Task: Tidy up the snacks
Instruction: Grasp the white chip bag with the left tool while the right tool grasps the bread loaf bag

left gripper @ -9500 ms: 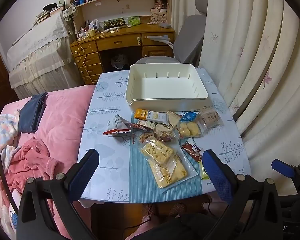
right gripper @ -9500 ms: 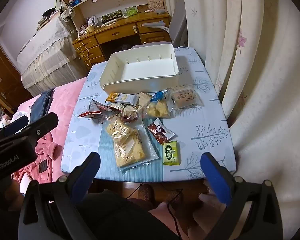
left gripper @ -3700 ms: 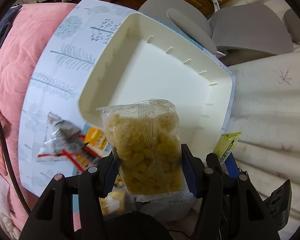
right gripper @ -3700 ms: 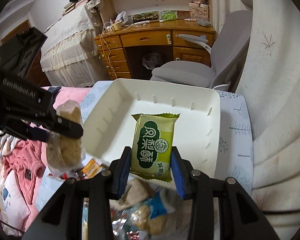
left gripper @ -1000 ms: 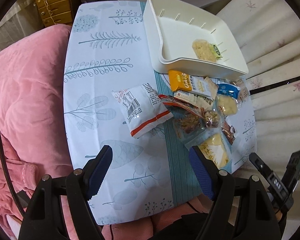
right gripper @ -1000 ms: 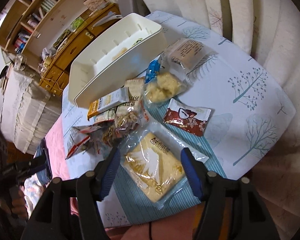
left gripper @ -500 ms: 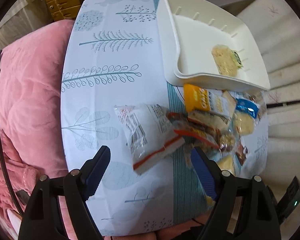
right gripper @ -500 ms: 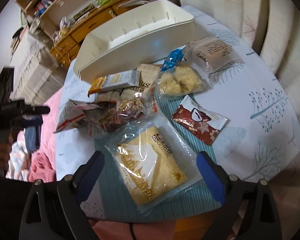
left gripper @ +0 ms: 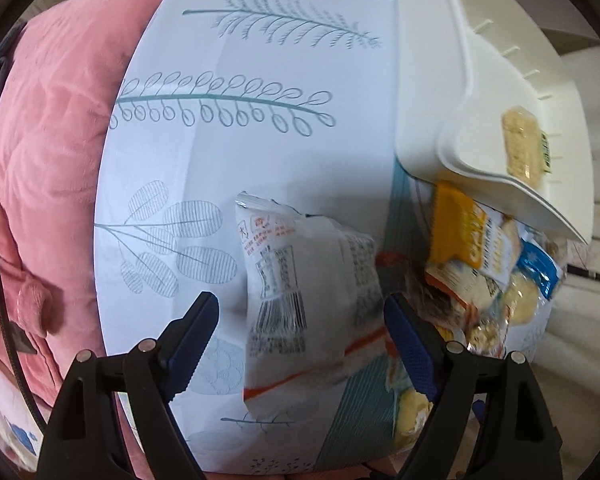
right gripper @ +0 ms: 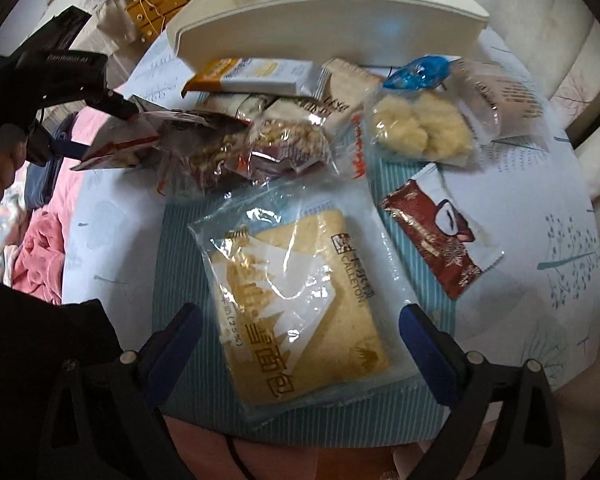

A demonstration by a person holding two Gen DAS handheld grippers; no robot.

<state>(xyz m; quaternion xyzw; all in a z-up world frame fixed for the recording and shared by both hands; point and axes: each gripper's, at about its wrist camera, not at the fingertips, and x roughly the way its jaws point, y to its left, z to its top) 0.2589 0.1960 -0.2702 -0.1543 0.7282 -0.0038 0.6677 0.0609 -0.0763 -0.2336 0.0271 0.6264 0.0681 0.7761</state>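
Observation:
My left gripper [left gripper: 300, 320] points down with its jaws open around a white snack bag with a red stripe [left gripper: 300, 280]; the pads do not press it. My right gripper [right gripper: 300, 328] hangs over a clear packet of toast bread [right gripper: 300, 300]; its jaws are opening, with the packet between them, untouched. The white bin [left gripper: 460, 80] holds a pale crisp packet [left gripper: 520, 148] and a green packet [left gripper: 546, 152]. In the right wrist view the left gripper [right gripper: 96, 128] straddles the white bag [right gripper: 120, 140], and the bin [right gripper: 320, 12] stands behind the pile.
Loose snacks lie between the bin and the bread: an orange-and-white bar [right gripper: 260, 74], a nut mix bag [right gripper: 284, 148], a blue-topped puff bag [right gripper: 420, 124], a red-brown sachet [right gripper: 440, 236]. A pink quilt [left gripper: 48, 120] borders the table's left side, curtains [right gripper: 580, 40] the right.
Both grippers have come down toward the table and rolled. The left now straddles the white bag, the right the bread packet. The right jaws have spread wider.

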